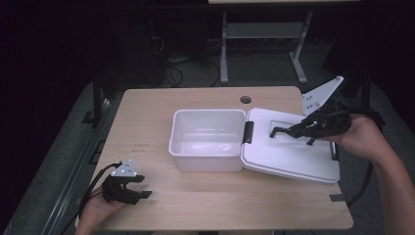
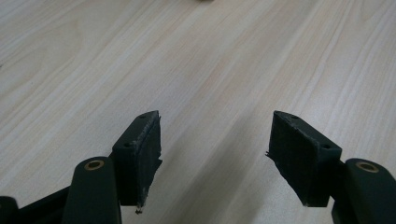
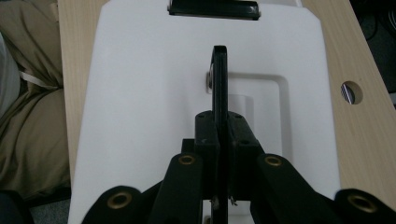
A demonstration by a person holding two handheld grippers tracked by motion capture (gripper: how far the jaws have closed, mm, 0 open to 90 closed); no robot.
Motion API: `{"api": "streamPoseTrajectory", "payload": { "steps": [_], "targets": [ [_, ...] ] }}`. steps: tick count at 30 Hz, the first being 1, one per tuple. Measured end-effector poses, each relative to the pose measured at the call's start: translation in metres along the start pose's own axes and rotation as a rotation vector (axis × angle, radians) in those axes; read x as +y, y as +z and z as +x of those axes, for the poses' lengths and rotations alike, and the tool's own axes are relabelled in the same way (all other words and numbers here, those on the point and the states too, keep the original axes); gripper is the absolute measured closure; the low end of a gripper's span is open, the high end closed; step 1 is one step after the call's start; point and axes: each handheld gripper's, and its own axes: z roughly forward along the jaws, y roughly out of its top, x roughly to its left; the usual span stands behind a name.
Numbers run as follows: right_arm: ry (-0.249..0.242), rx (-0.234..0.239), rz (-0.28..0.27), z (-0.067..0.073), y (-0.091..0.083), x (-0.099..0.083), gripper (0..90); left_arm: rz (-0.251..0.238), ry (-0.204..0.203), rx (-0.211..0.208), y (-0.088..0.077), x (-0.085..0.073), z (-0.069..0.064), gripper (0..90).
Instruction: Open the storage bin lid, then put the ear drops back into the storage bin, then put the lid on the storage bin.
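Observation:
An open, empty white bin (image 1: 205, 164) stands in the middle of the wooden table (image 1: 147, 112). Its white lid (image 1: 288, 154) lies to the right of it, the near edge against the bin's black latch (image 1: 248, 132). My right gripper (image 1: 297, 130) is shut on the lid's black handle (image 1: 278, 130), which stands upright out of its recess. The right gripper view looks down on the lid (image 3: 140, 93), where the handle (image 3: 219, 79) is clamped edge-on in my right gripper (image 3: 219, 140). My left gripper (image 1: 141, 186) rests open at the front left of the table, and its jaws (image 2: 215, 140) hold nothing over bare wood.
A round cable hole (image 1: 245, 100) sits near the table's far edge. A strip of dark tape (image 1: 336, 198) lies at the front right corner. Beyond the table are a metal frame (image 1: 224, 49) and cables on the floor. Khaki cloth (image 3: 28, 116) lies off the table's near edge.

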Motion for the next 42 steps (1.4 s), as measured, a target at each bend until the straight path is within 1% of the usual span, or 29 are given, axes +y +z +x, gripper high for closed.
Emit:
{"api": "streamPoseTrajectory", "payload": {
  "steps": [3,10,13,18,21,24,26,29,35,42],
  "targets": [
    [-0.014,0.007,0.003,-0.004,0.004,0.01,84.6,0.001,-0.002,0.001,0.0,0.0,0.0,33.7],
    [-0.035,0.016,0.004,-0.008,0.011,0.024,84.6,-0.002,0.001,-0.001,0.0,-0.001,-0.001,33.4],
    [-0.038,0.022,-0.006,-0.01,0.014,0.029,84.6,-0.005,0.003,-0.002,0.0,0.0,-0.001,33.3],
    [-0.055,0.03,-0.009,-0.013,0.02,0.038,84.6,0.008,0.012,-0.008,0.002,0.001,-0.001,33.3],
    [-0.066,0.041,-0.02,-0.015,0.026,0.046,84.6,-0.002,0.007,-0.009,0.002,0.002,-0.002,33.2],
    [-0.077,0.048,-0.016,-0.018,0.033,0.053,84.7,0.002,0.014,-0.009,0.002,0.001,-0.001,33.2],
    [-0.079,0.054,-0.017,-0.02,0.037,0.057,84.7,-0.004,0.004,-0.011,0.001,0.0,0.0,33.2],
    [-0.086,0.059,-0.014,-0.023,0.041,0.063,84.6,-0.005,0.006,-0.011,0.001,0.0,0.001,33.2],
    [-0.097,0.063,-0.021,-0.026,0.048,0.075,84.6,-0.012,-0.005,-0.015,0.001,-0.001,0.002,33.2],
    [-0.114,0.067,-0.022,-0.03,0.058,0.086,84.6,-0.021,-0.003,-0.015,-0.001,-0.001,0.002,33.2]
  ]
}}
